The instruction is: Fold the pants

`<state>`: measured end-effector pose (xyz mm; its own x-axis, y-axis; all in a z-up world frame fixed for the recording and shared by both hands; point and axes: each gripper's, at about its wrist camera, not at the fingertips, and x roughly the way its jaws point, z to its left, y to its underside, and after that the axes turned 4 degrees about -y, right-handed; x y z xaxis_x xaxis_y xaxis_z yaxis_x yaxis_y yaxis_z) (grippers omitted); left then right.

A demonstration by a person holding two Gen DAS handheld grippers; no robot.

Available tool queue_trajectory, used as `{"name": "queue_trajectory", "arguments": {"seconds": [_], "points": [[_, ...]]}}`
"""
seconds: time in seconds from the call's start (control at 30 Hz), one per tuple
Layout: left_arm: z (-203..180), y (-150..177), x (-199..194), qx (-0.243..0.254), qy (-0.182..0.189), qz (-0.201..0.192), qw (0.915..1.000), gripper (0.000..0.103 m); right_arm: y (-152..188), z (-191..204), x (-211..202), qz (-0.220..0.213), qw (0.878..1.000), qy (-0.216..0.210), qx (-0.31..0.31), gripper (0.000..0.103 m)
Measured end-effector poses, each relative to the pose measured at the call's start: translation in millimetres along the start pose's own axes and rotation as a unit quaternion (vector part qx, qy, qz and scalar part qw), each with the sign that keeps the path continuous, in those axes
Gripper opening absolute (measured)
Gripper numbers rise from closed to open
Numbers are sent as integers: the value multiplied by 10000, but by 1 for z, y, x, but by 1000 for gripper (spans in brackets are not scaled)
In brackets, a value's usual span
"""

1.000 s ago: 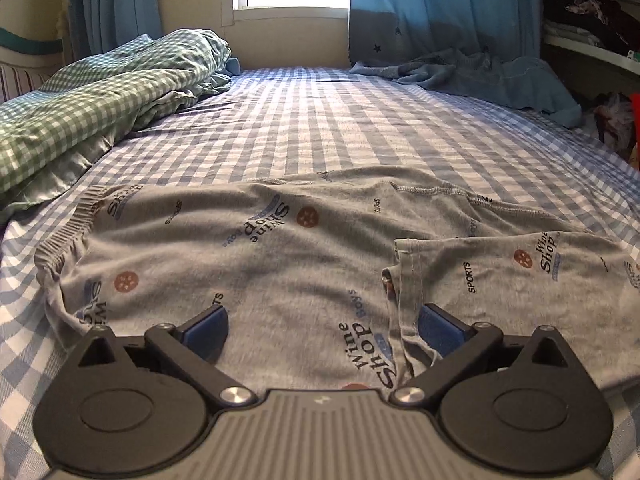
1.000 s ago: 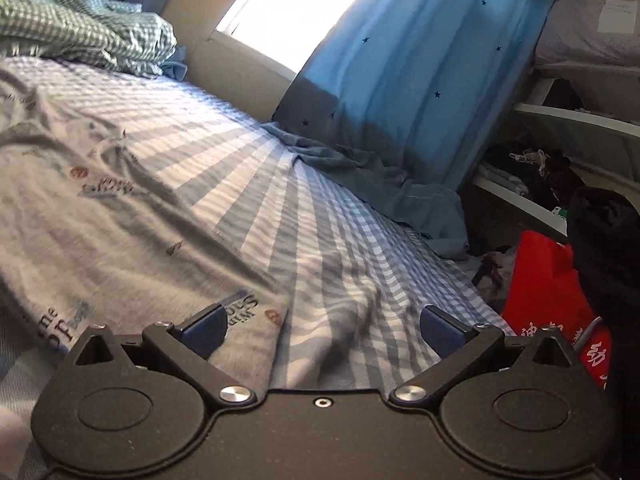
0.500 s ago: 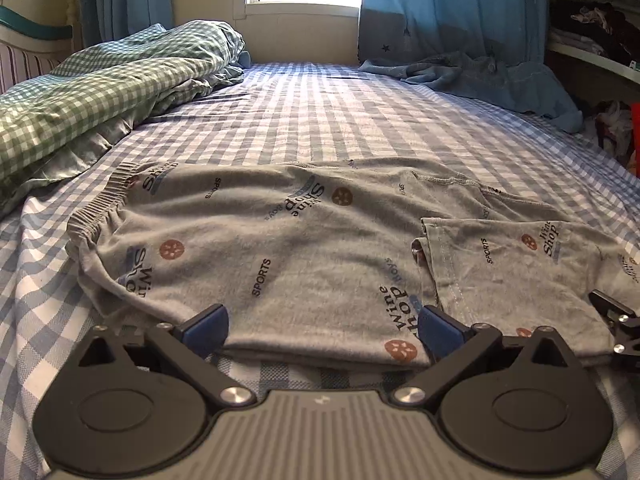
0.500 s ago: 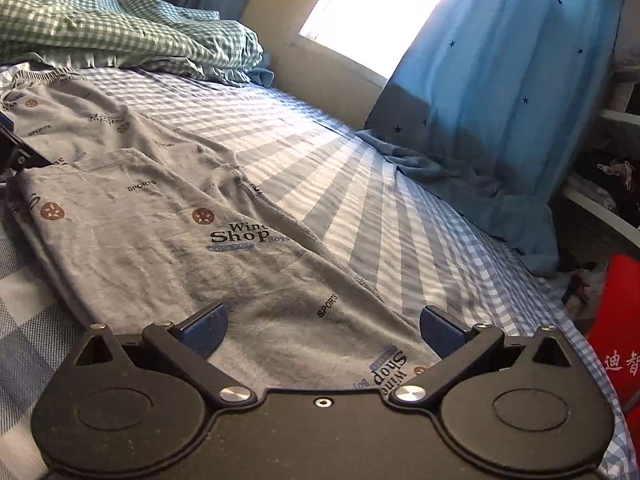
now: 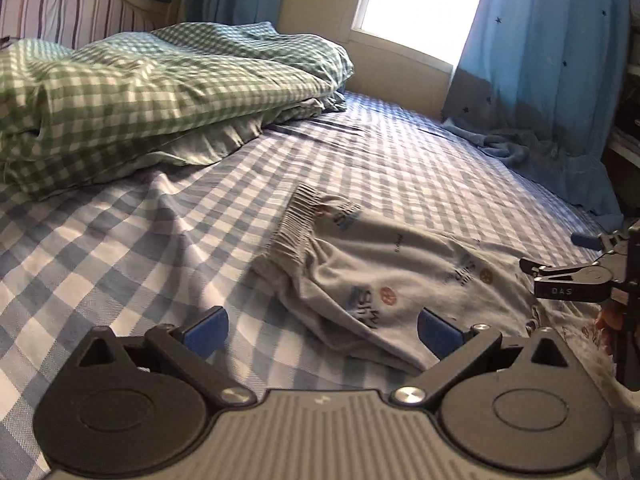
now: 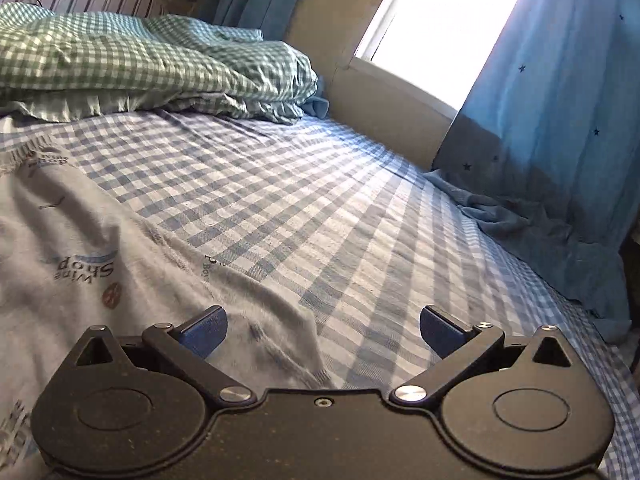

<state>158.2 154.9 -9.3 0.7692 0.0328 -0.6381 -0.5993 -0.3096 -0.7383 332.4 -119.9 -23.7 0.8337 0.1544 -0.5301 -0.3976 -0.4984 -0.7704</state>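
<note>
Both views swung toward the green checked duvet (image 5: 140, 92) since half a second ago — pants (image 5: 392, 280) now off to the right, no longer centred. Lying grey and rumpled on the blue checked sheet (image 5: 120, 248), elastic waistband (image 5: 292, 220) nearest the duvet. Probably repositioning for the next fold. Left gripper (image 5: 322, 326) spread wide, empty, just short of the waist end. Right gripper (image 6: 323, 326) likewise apart, over the pants' edge — holding nothing.
</note>
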Motion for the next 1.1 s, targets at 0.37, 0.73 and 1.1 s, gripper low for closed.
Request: {"name": "queue_trajectory", "arguments": {"seconds": [0.37, 0.73, 1.1], "points": [[43, -17, 38, -815, 567, -265, 9947, 102, -20, 27, 12, -309, 9995, -41, 29, 102], [53, -14, 31, -1061, 858, -367, 9900, 102, -53, 116, 33, -397, 9881, -1160, -924, 102], [39, -22, 29, -1024, 931, -338, 9898, 93, 4, 55, -92, -667, 9967, -407, -238, 102]]}}
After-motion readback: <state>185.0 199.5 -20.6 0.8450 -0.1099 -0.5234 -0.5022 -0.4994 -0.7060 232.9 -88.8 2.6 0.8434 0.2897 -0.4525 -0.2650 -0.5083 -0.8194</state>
